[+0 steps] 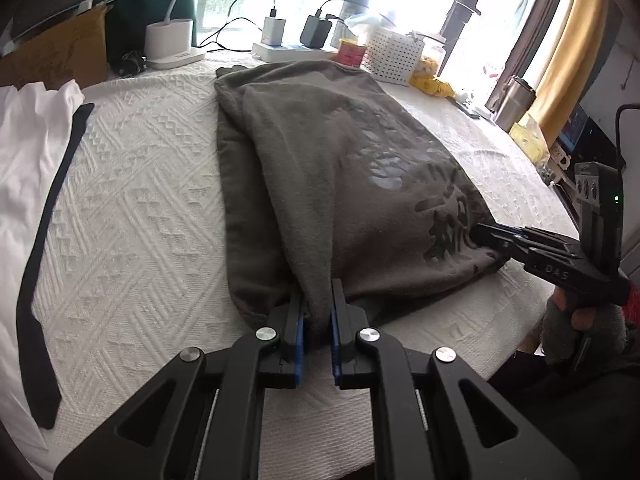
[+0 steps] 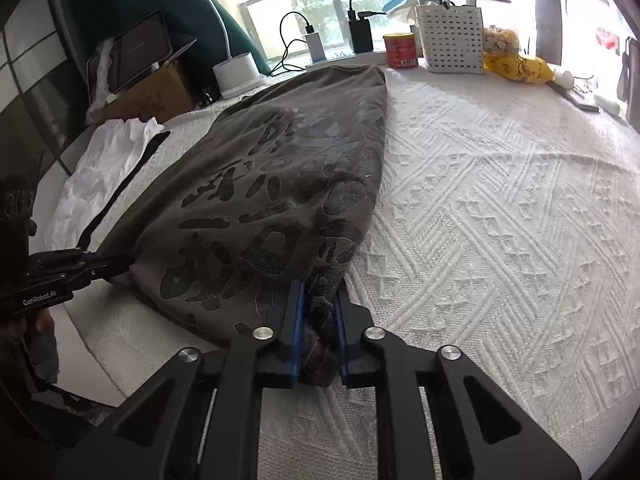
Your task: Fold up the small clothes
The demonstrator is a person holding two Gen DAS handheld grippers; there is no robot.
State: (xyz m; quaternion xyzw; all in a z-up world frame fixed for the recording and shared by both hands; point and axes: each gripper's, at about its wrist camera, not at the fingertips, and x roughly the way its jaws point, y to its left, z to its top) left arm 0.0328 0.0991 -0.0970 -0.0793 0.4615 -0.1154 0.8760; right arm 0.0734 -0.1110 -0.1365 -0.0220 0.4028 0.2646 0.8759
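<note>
A grey-brown shirt [image 1: 340, 176] with a dark print lies lengthwise on the white textured cloth [image 1: 140, 200], partly folded over itself. My left gripper [image 1: 318, 300] is shut on its near left corner. My right gripper [image 2: 320, 304] is shut on its near right corner, with bunched fabric between the blue pads. The shirt also shows in the right wrist view [image 2: 280, 184]. In the left wrist view the right gripper [image 1: 480, 234] enters from the right; in the right wrist view the left gripper [image 2: 120, 260] enters from the left.
A white garment with a black strip [image 1: 36, 200] lies at the left. Along the far edge stand a white lamp base [image 1: 170, 42], chargers [image 1: 316, 30], a red can [image 1: 352, 50], a white perforated basket [image 1: 394, 54] and a yellow bag [image 2: 516, 66]. A steel cup [image 1: 514, 102] stands at the right.
</note>
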